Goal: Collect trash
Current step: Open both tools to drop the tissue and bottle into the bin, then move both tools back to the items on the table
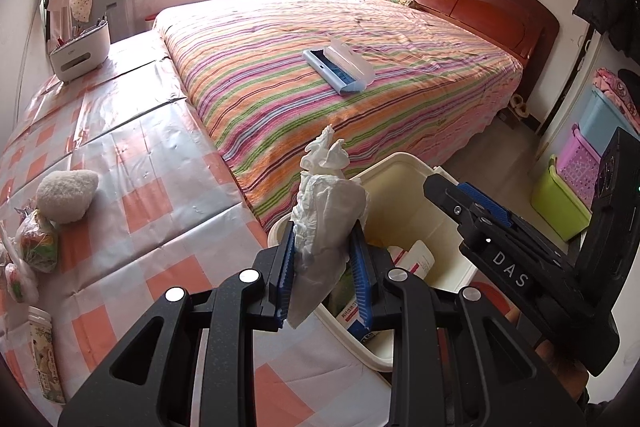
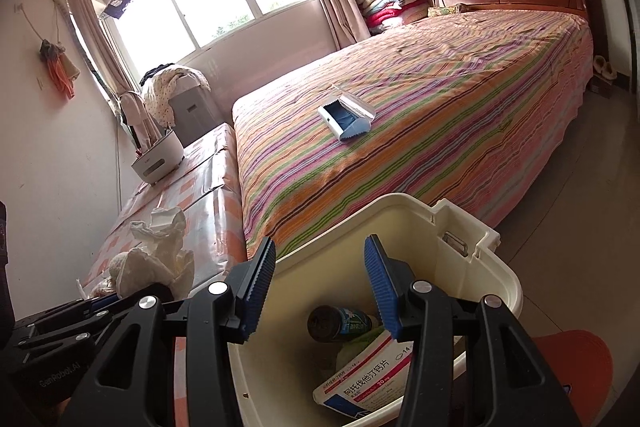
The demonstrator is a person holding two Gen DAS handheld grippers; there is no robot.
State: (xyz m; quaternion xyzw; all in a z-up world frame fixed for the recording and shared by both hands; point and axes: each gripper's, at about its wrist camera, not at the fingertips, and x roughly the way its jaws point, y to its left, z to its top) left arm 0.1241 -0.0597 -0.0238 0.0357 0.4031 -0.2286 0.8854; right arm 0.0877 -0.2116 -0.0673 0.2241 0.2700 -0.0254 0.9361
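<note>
A crumpled white tissue (image 1: pixel 326 211) stands up between the blue pads of my left gripper (image 1: pixel 324 239), which is shut on it just over the left rim of a cream plastic bin (image 1: pixel 404 195). In the right wrist view the same tissue (image 2: pixel 160 255) shows at the lower left, above the left gripper (image 2: pixel 100 307). My right gripper (image 2: pixel 320 247) hangs open over the bin (image 2: pixel 492 291) with nothing between its fingers. Inside the bin lie a dark bottle (image 2: pixel 340 323) and a white and pink medicine box (image 2: pixel 360 375). The right gripper (image 1: pixel 468 203) also reaches in from the right in the left wrist view.
A striped bed (image 1: pixel 320 87) with a blue and white brush (image 1: pixel 340 67) lies beyond the bin. The checked table cover (image 1: pixel 140 187) bears a fluffy ball (image 1: pixel 66 195), snack bags (image 1: pixel 38 243) and a white holder (image 1: pixel 80 55). Coloured baskets (image 1: pixel 576 179) stand at the right.
</note>
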